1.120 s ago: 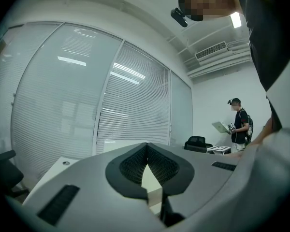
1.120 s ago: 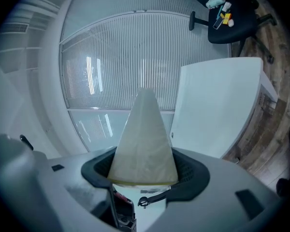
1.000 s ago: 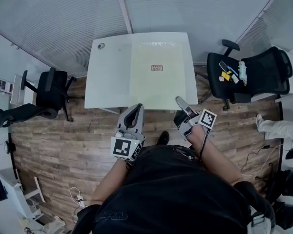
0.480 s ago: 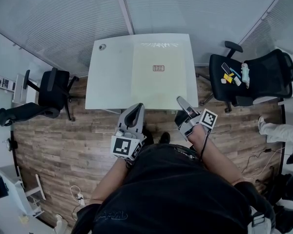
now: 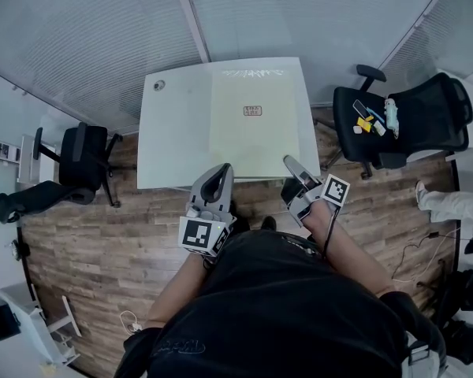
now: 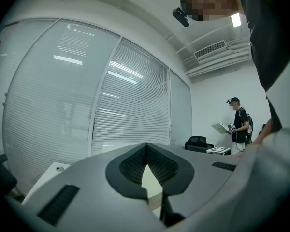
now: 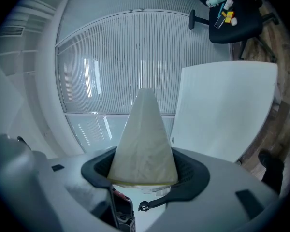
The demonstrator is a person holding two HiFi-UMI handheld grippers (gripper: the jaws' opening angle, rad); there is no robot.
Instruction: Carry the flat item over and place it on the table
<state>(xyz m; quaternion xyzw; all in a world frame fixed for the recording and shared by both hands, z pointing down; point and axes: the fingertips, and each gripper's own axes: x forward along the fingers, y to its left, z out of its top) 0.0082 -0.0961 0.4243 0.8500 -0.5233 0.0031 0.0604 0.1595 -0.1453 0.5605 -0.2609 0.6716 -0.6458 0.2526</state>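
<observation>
right gripper view shows the right gripper (image 7: 144, 174) rolled onto its side, its jaws standing wide and clamped on the flat item (image 7: 145, 134). this is a pale cream piece that fills the gap between the pads and runs forward past the tips. the left gripper (image 6: 146, 151) has its jaws closed tip to tip with nothing between them. in the head view both are held side by side in front of the person, the right one's tip overlapping the near edge of the white table (image 5: 177, 136), which carries a cream mat (image 5: 260, 144). a black chair (image 5: 402, 120) with small things on its seat stands to the table's right.
</observation>
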